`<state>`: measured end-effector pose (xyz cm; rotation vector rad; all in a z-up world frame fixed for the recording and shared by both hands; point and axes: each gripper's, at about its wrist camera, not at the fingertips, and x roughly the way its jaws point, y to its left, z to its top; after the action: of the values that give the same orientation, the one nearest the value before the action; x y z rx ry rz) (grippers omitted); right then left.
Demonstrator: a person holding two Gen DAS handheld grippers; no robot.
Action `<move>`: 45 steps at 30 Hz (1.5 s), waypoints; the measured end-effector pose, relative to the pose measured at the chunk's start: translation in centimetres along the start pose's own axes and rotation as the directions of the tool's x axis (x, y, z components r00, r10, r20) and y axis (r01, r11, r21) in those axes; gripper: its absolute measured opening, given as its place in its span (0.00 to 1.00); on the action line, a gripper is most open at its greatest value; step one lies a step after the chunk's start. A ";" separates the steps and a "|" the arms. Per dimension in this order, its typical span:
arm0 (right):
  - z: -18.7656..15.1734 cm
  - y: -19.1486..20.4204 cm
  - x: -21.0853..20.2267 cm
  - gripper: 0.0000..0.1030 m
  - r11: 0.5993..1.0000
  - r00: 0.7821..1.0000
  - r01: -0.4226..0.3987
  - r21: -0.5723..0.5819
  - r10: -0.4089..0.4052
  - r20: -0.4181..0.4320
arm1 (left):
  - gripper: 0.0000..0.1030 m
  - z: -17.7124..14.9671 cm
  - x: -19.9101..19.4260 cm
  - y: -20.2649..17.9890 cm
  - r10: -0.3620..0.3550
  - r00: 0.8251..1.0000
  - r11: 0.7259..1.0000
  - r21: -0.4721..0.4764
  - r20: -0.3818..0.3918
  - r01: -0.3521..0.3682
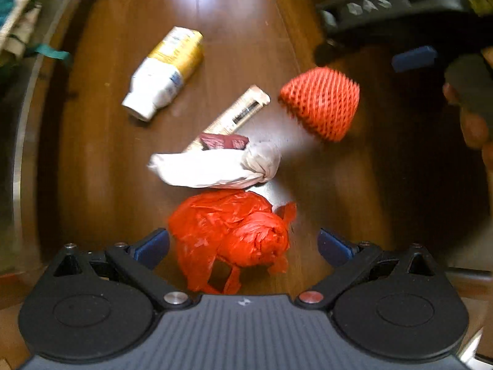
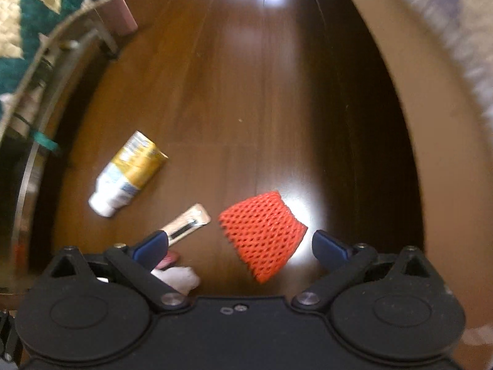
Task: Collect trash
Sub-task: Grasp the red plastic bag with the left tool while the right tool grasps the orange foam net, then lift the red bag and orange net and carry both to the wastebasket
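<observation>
Trash lies on a dark wooden floor (image 1: 240, 30). My left gripper (image 1: 243, 243) is open, with a crumpled red plastic bag (image 1: 231, 234) between its fingers, not pinched. Beyond it lie a white wad of paper (image 1: 215, 166), a dark red scrap (image 1: 223, 141), a beige wrapper (image 1: 237, 112), a white and yellow bottle (image 1: 166, 72) on its side, and an orange foam net (image 1: 322, 101). My right gripper (image 2: 238, 245) is open above the orange foam net (image 2: 262, 234); it shows in the left wrist view (image 1: 413, 58) at upper right. The bottle (image 2: 129, 174), wrapper (image 2: 188, 222) and white wad (image 2: 180, 277) also show there.
A metal rail (image 1: 21, 129) and a teal and cream blanket (image 2: 37, 9) bound the left side. A tan curved wall (image 2: 431, 98), like a bin or box edge, rises on the right in the right wrist view. A pink block (image 2: 120, 15) stands at the back left.
</observation>
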<state>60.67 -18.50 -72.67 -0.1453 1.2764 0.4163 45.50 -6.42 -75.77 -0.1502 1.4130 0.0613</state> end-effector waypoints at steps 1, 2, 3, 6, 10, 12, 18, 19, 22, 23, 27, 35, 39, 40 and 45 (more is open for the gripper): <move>0.0 -0.2 1.2 0.98 1.000 1.000 0.008 -0.008 -0.008 -0.004 | 1.00 0.0 1.1 -0.2 0.001 1.000 1.000 0.001 -0.005 -0.001; 0.1 -0.4 2.3 0.98 1.000 1.000 0.016 -0.013 -0.016 -0.009 | 1.00 -0.1 2.1 -0.3 0.002 1.000 1.000 -0.002 -0.011 -0.002; 0.1 -0.6 3.4 0.98 1.000 1.000 0.023 -0.016 -0.023 -0.014 | 1.00 -0.1 3.0 -0.4 0.002 1.000 1.000 -0.006 -0.019 -0.002; 0.0 -0.9 6.1 0.98 0.999 0.999 0.040 -0.029 -0.041 -0.031 | 1.00 -0.3 5.3 -0.7 0.008 0.999 1.000 -0.009 -0.033 -0.008; -0.6 -1.2 8.9 0.97 0.998 0.996 0.040 -0.049 -0.044 -0.076 | 1.00 -0.6 7.2 -1.2 0.030 0.999 1.000 0.003 -0.039 -0.030; -0.8 -1.3 9.9 0.93 0.997 0.994 0.043 -0.057 -0.048 -0.095 | 0.99 -0.7 7.8 -1.4 0.033 0.998 0.999 0.007 -0.044 -0.033; -1.6 -1.5 10.5 0.76 0.996 0.992 0.053 -0.068 -0.060 -0.113 | 0.74 -0.5 7.6 -0.5 0.027 0.997 0.999 -0.037 -0.067 -0.029; -1.7 -1.5 10.4 0.71 0.995 0.991 0.063 -0.073 -0.071 -0.112 | 0.68 -0.4 7.3 -0.2 0.015 0.998 0.998 -0.056 -0.066 -0.019; -1.8 -1.4 10.2 0.41 0.992 0.990 0.090 -0.082 -0.098 -0.099 | 0.61 -0.1 6.7 0.3 0.019 0.997 0.997 -0.068 -0.074 -0.024; -1.8 -1.4 10.0 0.23 0.992 0.989 0.097 -0.081 -0.105 -0.100 | 0.60 -0.1 6.5 0.5 0.017 0.997 0.997 -0.071 -0.078 -0.023; -2.0 -1.7 8.4 0.10 0.996 0.990 0.077 -0.050 -0.082 -0.112 | 0.58 0.1 5.4 1.3 0.012 0.995 0.996 -0.086 -0.095 -0.020; -2.5 -1.3 -1.3 0.10 0.998 0.994 0.043 0.040 -0.038 -0.102 | 0.58 0.4 -3.5 2.0 -0.008 0.996 0.996 -0.090 -0.085 0.000; -1.9 0.0 -7.7 0.10 0.999 0.996 -0.006 0.038 0.010 -0.092 | 0.58 1.3 -11.3 1.8 -0.006 0.999 0.998 -0.064 -0.041 0.003; -1.6 0.4 -9.7 0.10 0.999 0.996 -0.019 0.041 0.022 -0.090 | 0.58 1.5 -13.2 2.0 -0.001 1.000 0.998 -0.056 -0.029 -0.001; 0.5 3.0 -18.7 0.10 0.998 0.997 -0.066 0.005 0.066 -0.050 | 0.58 2.7 -23.6 2.8 0.011 1.000 0.998 -0.057 0.018 -0.010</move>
<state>55.75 -19.75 -54.41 -0.1112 1.3337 0.4691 44.08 -2.18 -52.29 -0.1887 1.3942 0.1109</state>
